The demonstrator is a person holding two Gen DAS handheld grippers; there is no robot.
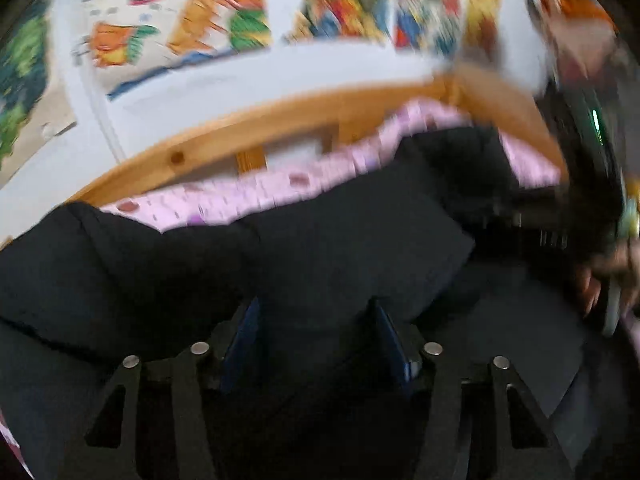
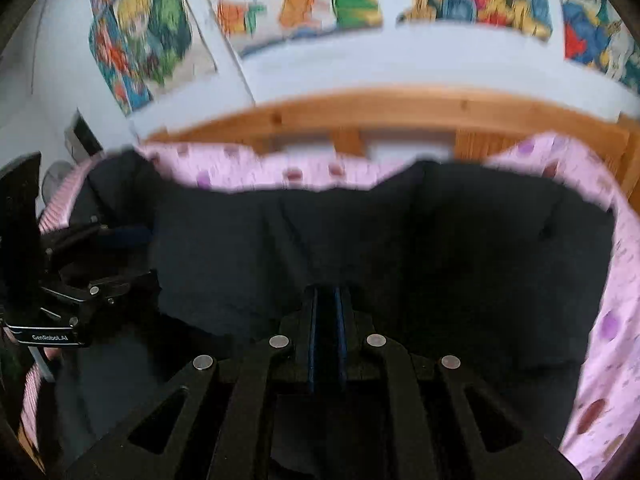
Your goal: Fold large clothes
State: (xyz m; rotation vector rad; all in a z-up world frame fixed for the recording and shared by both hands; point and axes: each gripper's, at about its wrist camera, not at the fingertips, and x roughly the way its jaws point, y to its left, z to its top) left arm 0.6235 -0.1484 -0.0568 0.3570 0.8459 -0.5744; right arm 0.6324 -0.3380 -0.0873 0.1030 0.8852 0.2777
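A large black garment (image 1: 320, 248) lies spread over the bed and fills the middle of both views (image 2: 440, 260). My left gripper (image 1: 314, 316) hovers over it with its blue-padded jaws well apart and only dark cloth showing behind the gap. From the right wrist view, the left gripper (image 2: 124, 258) sits at the garment's left edge. My right gripper (image 2: 326, 300) is shut over the middle of the cloth, its pads almost touching. I cannot tell whether fabric is pinched between them. Both pictures are blurred.
A pink patterned sheet (image 2: 608, 320) covers the bed under the garment and shows along its far and right sides. A wooden bed rail (image 2: 400, 112) runs behind it. Colourful posters (image 2: 304, 4) hang on the white wall beyond.
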